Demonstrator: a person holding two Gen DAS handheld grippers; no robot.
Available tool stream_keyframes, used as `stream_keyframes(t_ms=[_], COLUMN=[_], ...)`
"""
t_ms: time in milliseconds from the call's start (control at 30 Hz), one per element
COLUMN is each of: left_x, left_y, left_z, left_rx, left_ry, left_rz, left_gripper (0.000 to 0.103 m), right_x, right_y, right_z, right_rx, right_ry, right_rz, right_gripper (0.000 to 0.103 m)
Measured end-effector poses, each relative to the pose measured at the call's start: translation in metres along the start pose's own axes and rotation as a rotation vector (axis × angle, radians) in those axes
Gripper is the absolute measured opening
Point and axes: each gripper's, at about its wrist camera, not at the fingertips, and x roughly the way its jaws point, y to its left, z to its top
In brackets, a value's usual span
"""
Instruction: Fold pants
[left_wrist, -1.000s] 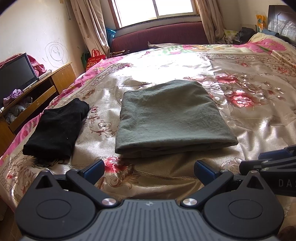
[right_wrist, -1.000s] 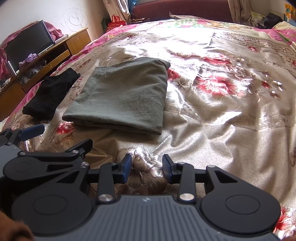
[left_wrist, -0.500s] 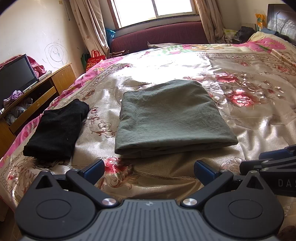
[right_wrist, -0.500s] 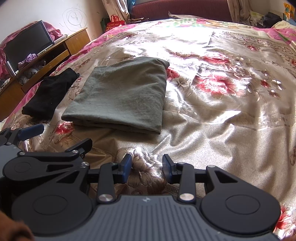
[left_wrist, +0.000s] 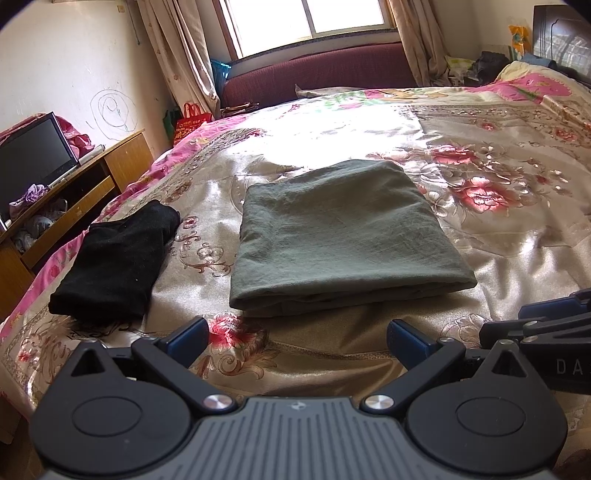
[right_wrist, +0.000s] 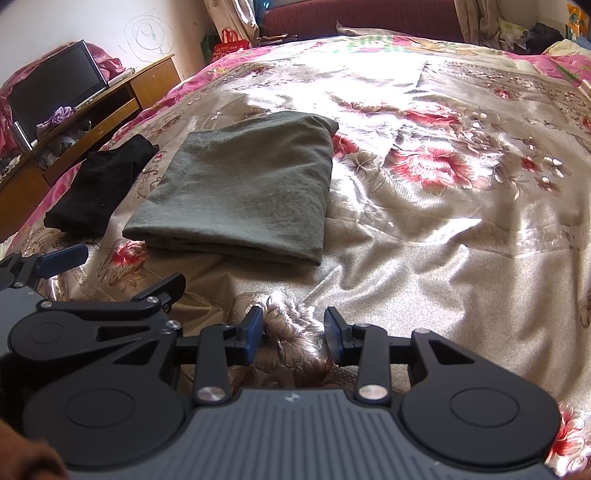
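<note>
Olive-green cotton pants, already folded into a thick flat rectangle, lie on the shiny beige satin bedspread with red and pink flowers, roughly mid-bed, folded edges toward the cameras. Same pants in the right wrist view, left of centre.

Left gripper: black body, blue-padded fingers spread wide, nothing between them, only bedspread below. It sits short of the pants' near edge, not touching the cloth. Also seen from the side in the right wrist view, at the left edge.

Right gripper: jaws parted, a narrower gap than the left's, empty, over a brown-gold flower print on the bedspread. It is off the pants, nearer the camera and to the right of them. Its fingers poke into the left wrist view at the right edge.

Folded black garment, a smaller dark rectangle, lies left of the green pants near the bed's pink-bordered edge, apart from them; a strip of bedspread shows between.

Background: wooden TV cabinet on the left with a black flat-screen TV on it, maroon upholstered sofa beyond the bed under a bright window, beige curtains, red shopping bag on the floor by the sofa.
</note>
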Motion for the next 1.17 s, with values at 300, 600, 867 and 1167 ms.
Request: stream_keyframes(t_ms=[300,600,867,1167], left_x=[-0.0005,-0.0008,-0.0001,0.0007], left_y=[-0.0004,-0.0007,-0.0007,-0.0004], left_z=[-0.0004,-0.0007,-0.0014,-0.0014], left_rx=[0.001,0.001,-0.002,-0.01], left_ry=[-0.004,-0.004,-0.002,0.008], left_rz=[0.006,0.007,0.009,0.007], left_gripper=[0.103,0.103,0.103,0.103], right_x=[-0.0001,0.0008,0.001,0.0013], right_y=[0.0025,0.0018,0.0017,0.0017], right_z=[0.0007,0.0005,0.0,-0.0003], right_rx=[-0.002,0.003,0.004,0.006], right_ry=[0.0,0.002,0.001,0.001], right_rz=[-0.006,-0.003,-0.002,-0.001], right_gripper=[0.038,0.038,0.038,0.038])
